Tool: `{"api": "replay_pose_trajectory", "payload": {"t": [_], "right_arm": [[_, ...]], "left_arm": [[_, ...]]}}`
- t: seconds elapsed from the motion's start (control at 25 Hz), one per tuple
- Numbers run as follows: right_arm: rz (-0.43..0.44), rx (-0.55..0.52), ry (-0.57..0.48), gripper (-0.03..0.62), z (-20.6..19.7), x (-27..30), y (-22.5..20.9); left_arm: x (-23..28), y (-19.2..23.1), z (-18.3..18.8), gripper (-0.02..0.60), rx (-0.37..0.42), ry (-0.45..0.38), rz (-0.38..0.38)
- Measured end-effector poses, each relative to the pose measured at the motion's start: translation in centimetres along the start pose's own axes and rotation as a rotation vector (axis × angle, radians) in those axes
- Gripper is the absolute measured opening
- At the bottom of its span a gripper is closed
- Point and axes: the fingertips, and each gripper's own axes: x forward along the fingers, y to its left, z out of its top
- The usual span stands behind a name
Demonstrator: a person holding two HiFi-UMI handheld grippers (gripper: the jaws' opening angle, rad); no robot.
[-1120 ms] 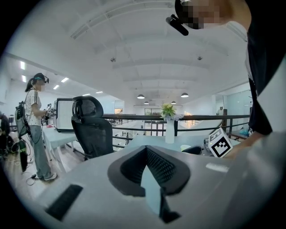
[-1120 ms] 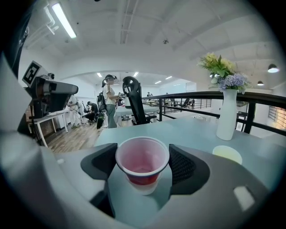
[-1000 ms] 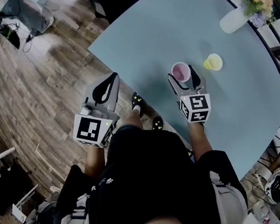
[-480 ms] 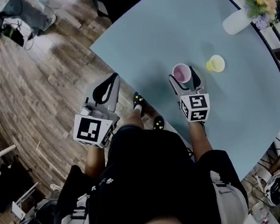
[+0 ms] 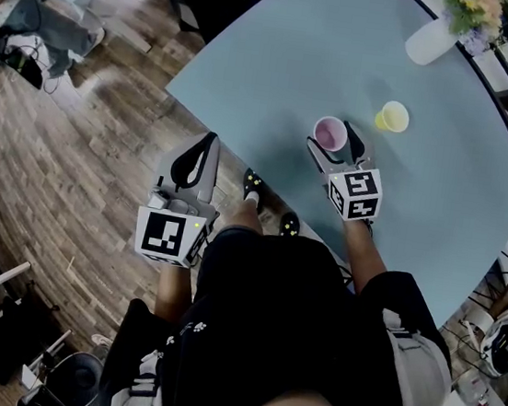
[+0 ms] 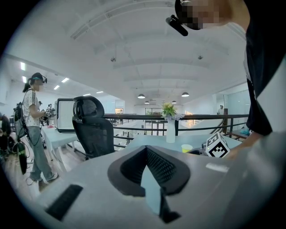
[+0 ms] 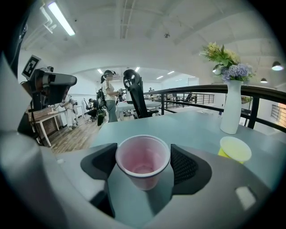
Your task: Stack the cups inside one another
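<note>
Plainly, the pink cup (image 7: pixel 143 162) was held by the right gripper (image 7: pixel 144 164): in the right gripper view its jaws were seen pressed against the cup's two sides just under the rim, mouth upward and nothing inside. From the head view the same cup (image 5: pixel 329 133) was seen between that gripper's (image 5: pixel 334 145) jaws over the pale blue table (image 5: pixel 283 53), near its edge, though whether its base touched the tabletop could not be told there. The yellow cup (image 5: pixel 392 116) was seen apart from the pink one, farther in on the table; in the right gripper view it (image 7: pixel 235 149) lay to the right, near a white vase (image 7: pixel 231 112) of flowers.

The left gripper (image 6: pixel 145 150) was shown by its own view with its jaws brought together at the tips and nothing between them. Only the head view showed that it (image 5: pixel 195 157) was held off the table, above the wooden floor (image 5: pixel 84 156). Only the left gripper view took in a black office chair (image 6: pixel 91 129) and a person (image 6: pixel 33 125) standing at the left, with the yellow cup (image 6: pixel 187 147) small in the distance.

As print, only black-and-white square patterns were made out, on the right marker cube (image 5: pixel 355 193) and the left marker cube (image 5: pixel 171 236); they could not be read as words.
</note>
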Motion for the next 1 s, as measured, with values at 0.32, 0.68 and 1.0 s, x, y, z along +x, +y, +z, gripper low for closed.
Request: {"api": "replay_pose_trajectory", "payload": {"t": [0.32, 0.68, 1.0], "right_arm": [[-0.001, 0.025, -0.067, 0.382, 1.9, -1.0, 0.1], [-0.049, 0.114, -0.223, 0.330, 5.7, -5.6, -0.5], [-0.137, 0.152, -0.320, 0.154, 7.2, -10.3, -2.3]], "left_arm": [[0.3, -0.4, 0.0, -0.015, 0.005, 0.003, -0.018], [2.0, -2.4, 1.3, -0.015, 0.032, -0.040, -0.105], [4.9, -5.5, 2.2, -0.015, 0.056, -0.042, -0.228]]}}
